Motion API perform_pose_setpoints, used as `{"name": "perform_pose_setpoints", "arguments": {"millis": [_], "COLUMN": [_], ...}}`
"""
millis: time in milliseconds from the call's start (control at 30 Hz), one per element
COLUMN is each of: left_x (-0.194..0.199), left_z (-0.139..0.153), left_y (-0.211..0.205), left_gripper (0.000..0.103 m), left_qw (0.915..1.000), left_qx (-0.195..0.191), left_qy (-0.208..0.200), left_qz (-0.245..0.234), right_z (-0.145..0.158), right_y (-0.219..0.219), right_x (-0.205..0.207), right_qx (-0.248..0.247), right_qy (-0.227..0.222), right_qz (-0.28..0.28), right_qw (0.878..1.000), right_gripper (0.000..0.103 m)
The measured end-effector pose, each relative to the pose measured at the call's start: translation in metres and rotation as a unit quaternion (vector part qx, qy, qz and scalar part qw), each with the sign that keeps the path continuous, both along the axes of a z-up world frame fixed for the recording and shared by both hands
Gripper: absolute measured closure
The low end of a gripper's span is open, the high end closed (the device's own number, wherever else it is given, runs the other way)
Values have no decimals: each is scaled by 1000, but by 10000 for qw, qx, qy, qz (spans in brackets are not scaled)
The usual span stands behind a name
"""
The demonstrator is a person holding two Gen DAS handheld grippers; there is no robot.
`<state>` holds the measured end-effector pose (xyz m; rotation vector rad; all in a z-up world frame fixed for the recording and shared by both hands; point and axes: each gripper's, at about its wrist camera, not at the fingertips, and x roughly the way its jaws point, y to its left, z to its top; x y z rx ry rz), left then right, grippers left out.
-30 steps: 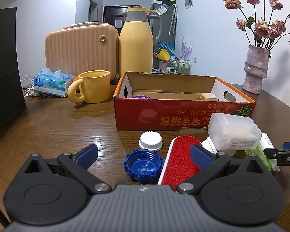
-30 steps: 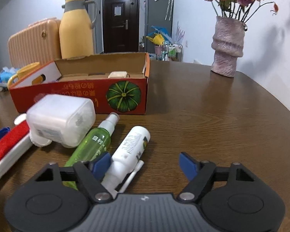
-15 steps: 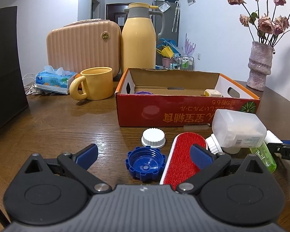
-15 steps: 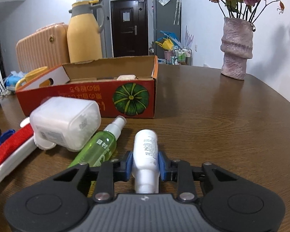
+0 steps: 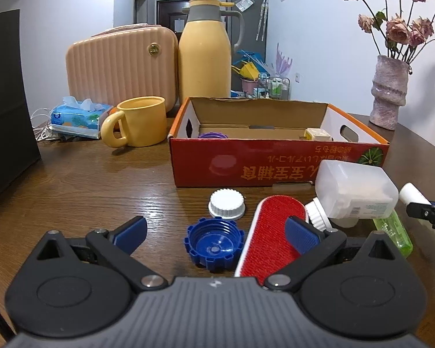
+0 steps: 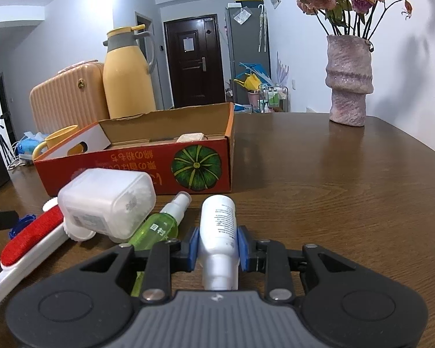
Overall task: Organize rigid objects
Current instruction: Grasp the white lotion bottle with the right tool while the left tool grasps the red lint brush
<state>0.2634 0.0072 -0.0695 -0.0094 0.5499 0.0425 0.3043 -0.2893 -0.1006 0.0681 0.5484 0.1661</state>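
The right gripper (image 6: 217, 245) is clamped on a white bottle (image 6: 219, 226) lying beside a green spray bottle (image 6: 159, 227) and a translucent jar (image 6: 107, 203), before the red cardboard box (image 6: 148, 163) mid-table. The left gripper (image 5: 214, 232) is spread wide over a blue cap (image 5: 213, 245); the red lint brush (image 5: 271, 237) lies against its right finger, a white cap (image 5: 226, 203) just beyond.
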Motion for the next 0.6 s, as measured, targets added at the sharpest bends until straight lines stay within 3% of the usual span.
{"name": "perform_pose_setpoints", "arguments": {"millis": [600], "left_x": [-13], "left_z": [-7], "left_y": [-25], "left_gripper": [3], "left_qw": [9983], "left_qx": [-28], "left_qy": [459], "left_qz": [-349], "right_z": [3], "right_y": [-6], "right_x": [-9], "right_qx": [167], "right_qy": [-198], "right_qz": [46], "right_qw": [9997], "right_gripper": [76]}}
